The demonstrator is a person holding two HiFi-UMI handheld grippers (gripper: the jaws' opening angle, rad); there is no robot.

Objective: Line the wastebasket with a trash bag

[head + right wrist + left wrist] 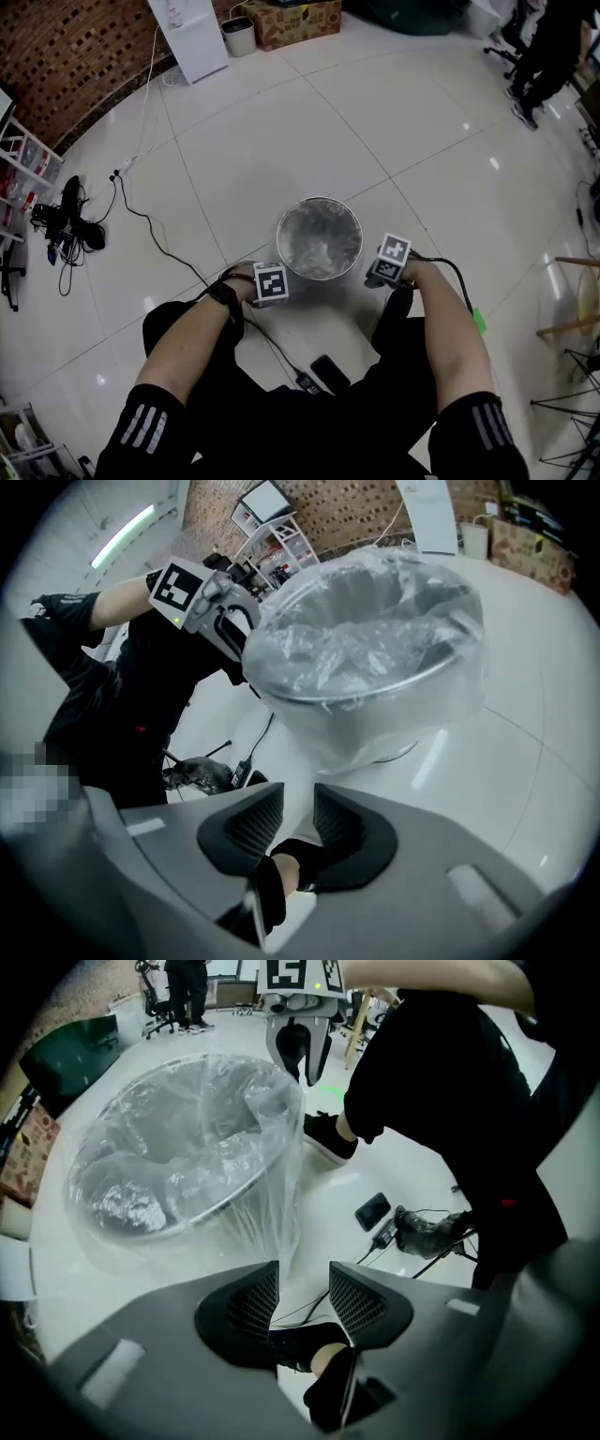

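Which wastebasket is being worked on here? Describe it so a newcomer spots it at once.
On the white tiled floor, directly in front of the person's forearms, stands a round wastebasket. A clear, crinkled trash bag lines it and folds over its rim, unlike the small white bin far off beside the cardboard box.

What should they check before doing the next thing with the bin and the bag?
1. Wastebasket upright: ok.
2. Trash bag inside it, edge folded over the rim on the sides shown: ok.
3. Left gripper fingers apart: ok.
4. Bag free of the left fingers: cannot tell; the film hangs right down to their gap.
5. Right gripper fingers apart, nothing between them: ok.
6. Floor by the feet: not ok; a cable and a black device lie there.
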